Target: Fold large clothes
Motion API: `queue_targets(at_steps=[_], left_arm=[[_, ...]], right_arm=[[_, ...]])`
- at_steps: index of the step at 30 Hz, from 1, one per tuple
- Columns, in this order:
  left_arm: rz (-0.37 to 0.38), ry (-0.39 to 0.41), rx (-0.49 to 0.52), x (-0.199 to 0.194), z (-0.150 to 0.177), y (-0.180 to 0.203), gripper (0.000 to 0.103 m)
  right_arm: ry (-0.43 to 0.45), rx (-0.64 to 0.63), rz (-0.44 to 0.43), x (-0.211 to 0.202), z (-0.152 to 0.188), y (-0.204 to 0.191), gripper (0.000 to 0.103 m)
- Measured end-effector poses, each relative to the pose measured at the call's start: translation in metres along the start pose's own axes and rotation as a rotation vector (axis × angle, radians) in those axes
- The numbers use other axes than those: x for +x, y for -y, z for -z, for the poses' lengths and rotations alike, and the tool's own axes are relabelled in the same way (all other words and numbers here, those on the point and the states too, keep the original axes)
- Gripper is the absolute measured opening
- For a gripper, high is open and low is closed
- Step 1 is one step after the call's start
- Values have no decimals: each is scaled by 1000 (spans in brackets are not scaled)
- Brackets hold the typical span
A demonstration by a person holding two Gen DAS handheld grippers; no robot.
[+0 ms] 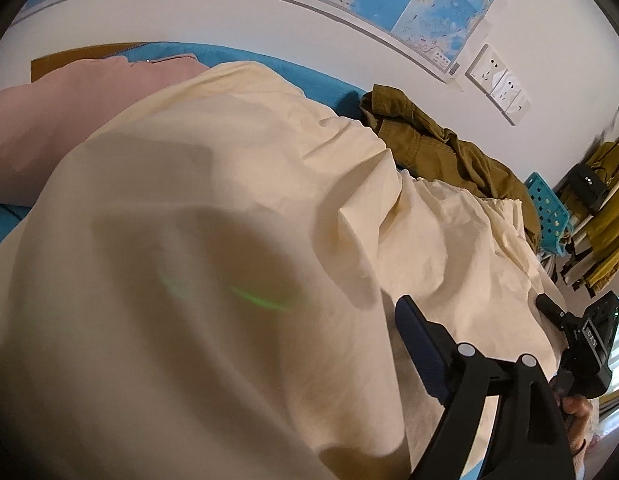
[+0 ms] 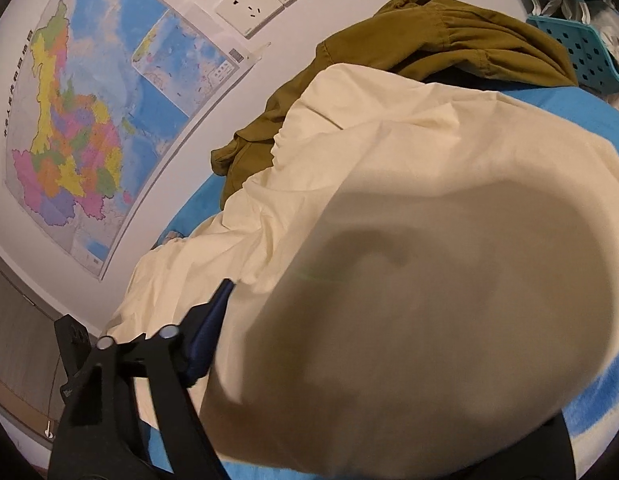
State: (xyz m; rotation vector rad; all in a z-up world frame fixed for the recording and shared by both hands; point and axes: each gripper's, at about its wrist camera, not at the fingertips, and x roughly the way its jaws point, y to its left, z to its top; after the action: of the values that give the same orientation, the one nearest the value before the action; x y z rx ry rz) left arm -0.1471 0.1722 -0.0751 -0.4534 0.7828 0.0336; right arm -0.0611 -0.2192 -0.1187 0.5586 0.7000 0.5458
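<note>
Blue bed [image 1: 5,216] against a white wall hung with a map [image 2: 81,120]. Cream garment [image 1: 237,152], the large piece to be folded, heaped over most of the bed, its near edge lifted and draped close over both cameras, its far part rumpled toward the bed's wall side. Long axis judged to run along the bed, from one claw to the other.

Olive garment [image 2: 449,44] bunched at the bed's wall side, touching the cream cloth's far edge. Pink cloth [image 1: 69,108] at the bed's left end, partly under the cream one. Teal basket [image 2: 581,48] just off the bed's right end.

Left claw [image 1: 349,332] at the bed's near side, released by the look of it: one blue-padded finger [image 1: 419,344] bare, the other buried under cloth, no pinch showing. Right claw [image 2: 309,300] likewise at the near side, one finger [image 2: 213,320] showing, its mate hidden beneath the fold, seemingly released too.

Both about equally near the cloth. Open room mainly over the bed's middle; olive heap crowding the far edge.
</note>
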Motion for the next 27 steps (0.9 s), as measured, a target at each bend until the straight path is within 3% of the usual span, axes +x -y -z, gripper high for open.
queue_targets(at_steps=[5,10,15,19,22,27], left_arm=[[-38,3,21,2,-1,4,80],[-59,9,21,0,-2,3,63],[-71,6,52,1,-2,5,60],[-43,-5,29,4,-4,1,68],[-56,2,44,6,-4,4,69],[-70,6,41,5,-3,4,57]], right_arm=[[-29,26,-44,5,-2,6,50],[-32,38,-96,4,-3,6,28],[-55,45,-106,8,-5,7,31],[-69,60,-130,14,-5,8,42],[-82,35,-123,17,-7,2,46],[-85,42,-124,19,-8,3,33]])
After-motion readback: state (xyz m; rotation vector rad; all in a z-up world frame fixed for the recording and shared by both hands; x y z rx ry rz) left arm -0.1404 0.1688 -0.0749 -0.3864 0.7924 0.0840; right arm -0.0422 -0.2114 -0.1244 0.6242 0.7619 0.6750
